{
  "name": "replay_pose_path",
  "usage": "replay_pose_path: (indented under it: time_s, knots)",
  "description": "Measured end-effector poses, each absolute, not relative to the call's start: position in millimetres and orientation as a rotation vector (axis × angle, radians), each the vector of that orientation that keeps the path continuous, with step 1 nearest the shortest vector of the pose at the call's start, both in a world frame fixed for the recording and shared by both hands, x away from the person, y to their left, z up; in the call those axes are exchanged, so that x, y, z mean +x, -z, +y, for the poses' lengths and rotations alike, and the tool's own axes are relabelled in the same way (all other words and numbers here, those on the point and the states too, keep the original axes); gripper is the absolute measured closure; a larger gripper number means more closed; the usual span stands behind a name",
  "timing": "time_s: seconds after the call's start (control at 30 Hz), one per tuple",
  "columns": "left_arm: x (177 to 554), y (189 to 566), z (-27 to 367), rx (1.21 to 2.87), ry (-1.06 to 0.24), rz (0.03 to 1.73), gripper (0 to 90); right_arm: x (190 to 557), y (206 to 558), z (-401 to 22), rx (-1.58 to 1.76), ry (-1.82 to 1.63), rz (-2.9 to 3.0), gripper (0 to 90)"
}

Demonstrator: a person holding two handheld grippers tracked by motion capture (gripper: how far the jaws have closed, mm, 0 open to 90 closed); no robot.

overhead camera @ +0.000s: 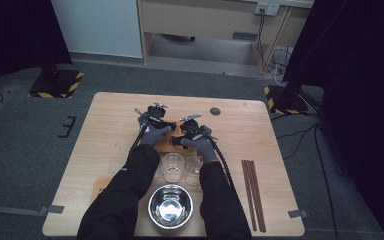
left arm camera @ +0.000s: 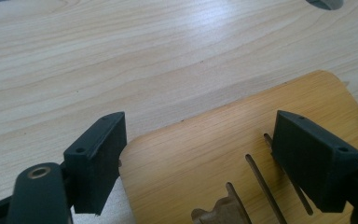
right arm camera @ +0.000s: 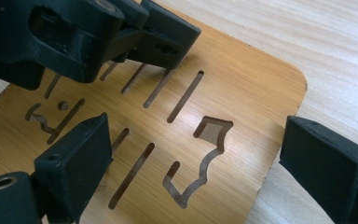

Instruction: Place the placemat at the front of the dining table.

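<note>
The worktop [overhead camera: 105, 145] carries everything, with a slotted bamboo board [left arm camera: 200, 149] lying flat near its middle. Nearer the person than the fingers stand the containers: a steel bowl [overhead camera: 170, 206], shiny inside with nothing seen in it, and beyond it two clear glasses [overhead camera: 173, 167], side by side between the bowl and the board; whether they hold anything cannot be told. Off to the right of the fingers, well apart from them, lie dark chopsticks [overhead camera: 253, 192] in a row on the worktop.

The left gripper [left arm camera: 200, 163] has its fingers [left arm camera: 98, 163] spread wide, gripping nothing. A rounded corner of the board sits between them: one finger stands over bare worktop just off the board's edge, the other over the board's slots. Whether the tips touch the wood cannot be told.

The right gripper [right arm camera: 191, 172] also has its fingers [right arm camera: 77, 165] open and empty. They straddle another corner of the board, with a cut-out figure and several slots between them; one finger is above the board, the other just past its edge.
</note>
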State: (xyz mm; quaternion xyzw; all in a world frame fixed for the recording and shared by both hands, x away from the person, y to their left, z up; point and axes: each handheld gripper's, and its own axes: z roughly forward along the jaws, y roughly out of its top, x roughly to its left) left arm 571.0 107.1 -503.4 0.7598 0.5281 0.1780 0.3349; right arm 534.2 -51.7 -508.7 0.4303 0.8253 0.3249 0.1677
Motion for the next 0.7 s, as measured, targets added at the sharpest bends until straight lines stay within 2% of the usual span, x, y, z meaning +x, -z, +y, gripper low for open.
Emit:
replay_pose_path:
  time_s: [0.7]
  knots:
    - [573,514,105,2.043,-0.396,1.402,17.8,535,517,-50,1.307,-0.867,2.407,8.2]
